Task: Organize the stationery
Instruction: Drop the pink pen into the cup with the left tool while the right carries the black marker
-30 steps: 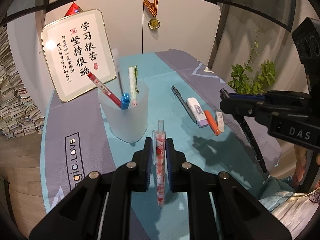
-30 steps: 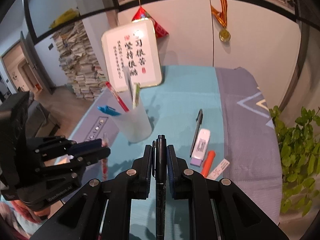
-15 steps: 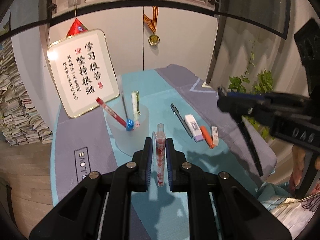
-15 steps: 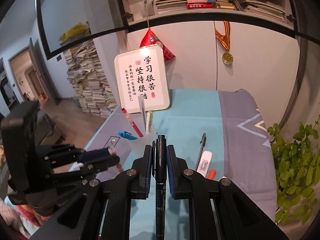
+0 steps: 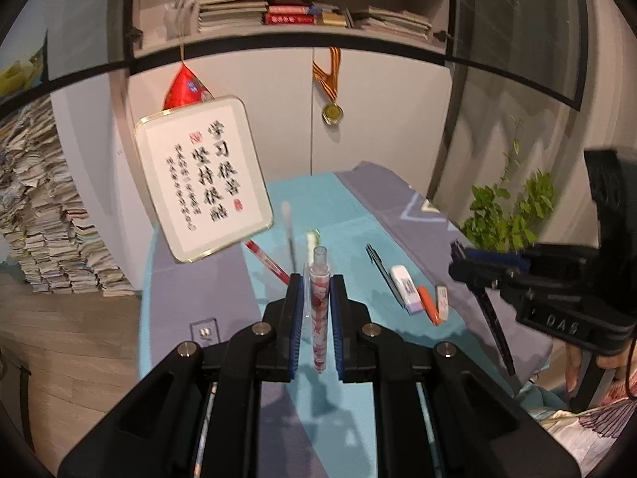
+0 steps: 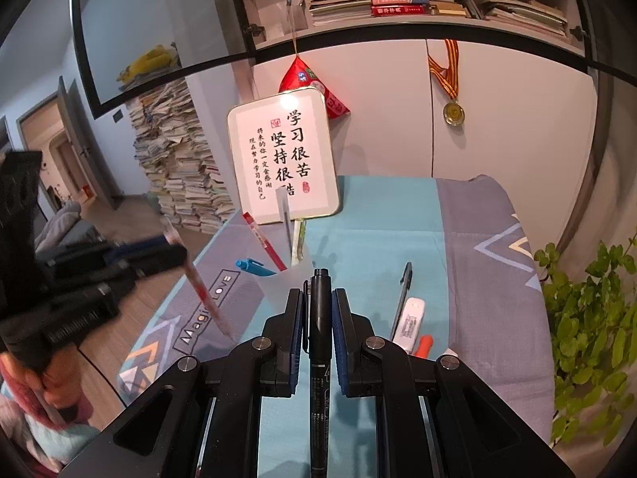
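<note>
The left gripper (image 5: pixel 314 290) is closed tight on a slim pen with a red-and-white patterned barrel and clear cap (image 5: pixel 319 310), clamped between the blue pads and raised above the table. The right gripper (image 6: pixel 318 310) is likewise closed on a black marker pen with pocket clip (image 6: pixel 319 338), the barrel running back between the fingers. Just beyond both sets of fingertips a frosted translucent plastic cup (image 6: pixel 284 285) is seen standing on the teal and grey tablecloth (image 6: pixel 378 231); in the left wrist view the cup is largely hidden behind the gripper. Inside the cup are held a red pen (image 6: pixel 262 241), a blue pen (image 6: pixel 251 267) lying over the rim, a pale green-and-white pen (image 6: pixel 297 243) and a thin grey stick (image 6: pixel 286 215). To the right of the cup, on the cloth, a black ballpoint pen (image 6: pixel 402 294), a white and lilac correction tape (image 6: pixel 410 322), an orange marker (image 5: pixel 428 304) and a small white eraser (image 5: pixel 442 302) are laid side by side, near one another. Behind the cup a white framed calligraphy board (image 6: pixel 284 159) is propped against the wall. Farther right of the cup a green leafy plant (image 6: pixel 589 318) is noted.
</note>
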{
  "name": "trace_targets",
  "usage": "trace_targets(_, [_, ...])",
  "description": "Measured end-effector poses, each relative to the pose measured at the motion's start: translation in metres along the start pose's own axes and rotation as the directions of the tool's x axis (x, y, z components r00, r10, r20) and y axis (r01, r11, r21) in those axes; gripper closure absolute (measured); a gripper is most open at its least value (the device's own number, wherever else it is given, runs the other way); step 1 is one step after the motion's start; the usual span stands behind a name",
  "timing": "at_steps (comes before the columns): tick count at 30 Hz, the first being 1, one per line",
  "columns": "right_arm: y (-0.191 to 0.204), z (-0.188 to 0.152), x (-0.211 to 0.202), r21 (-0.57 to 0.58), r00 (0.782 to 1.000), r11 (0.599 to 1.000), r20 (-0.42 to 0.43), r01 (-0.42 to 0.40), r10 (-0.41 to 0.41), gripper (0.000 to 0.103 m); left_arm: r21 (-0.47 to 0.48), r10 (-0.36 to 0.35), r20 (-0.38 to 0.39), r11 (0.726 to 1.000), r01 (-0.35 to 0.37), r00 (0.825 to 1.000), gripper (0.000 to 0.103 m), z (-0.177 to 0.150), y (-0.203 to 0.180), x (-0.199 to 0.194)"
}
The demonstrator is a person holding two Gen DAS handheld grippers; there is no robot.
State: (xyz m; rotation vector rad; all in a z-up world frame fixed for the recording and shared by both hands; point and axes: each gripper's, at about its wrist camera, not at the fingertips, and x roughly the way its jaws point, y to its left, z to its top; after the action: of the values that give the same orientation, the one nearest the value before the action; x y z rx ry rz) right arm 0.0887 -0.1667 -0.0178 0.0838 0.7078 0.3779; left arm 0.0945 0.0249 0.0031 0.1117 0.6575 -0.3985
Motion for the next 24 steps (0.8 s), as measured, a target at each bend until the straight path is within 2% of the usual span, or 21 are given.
trace_targets(10, [0.004, -0.004, 0.004, -0.014, 0.999, 0.999, -0.001, 0.033, -0.033, 0.088, -0.056, 0.039, 0.084, 0.998, -0.034, 0.996, 0.092, 0.031, 0.022, -0.007])
trace_targets(22, [-0.002, -0.003, 0.012, 0.008, 0.999, 0.999, -0.019, 0.042, -0.042, 0.088, -0.119, 0.044, 0.113, 0.992, -0.031, 0.993, 0.092, 0.056, 0.038, 0.016])
trace_targets(24, [-0.003, -0.003, 0.013, 0.011, 0.999, 0.999, -0.022, 0.045, -0.044, 0.088, -0.13, 0.03, 0.093, 0.991, -0.018, 0.995, 0.092, 0.056, 0.04, 0.026])
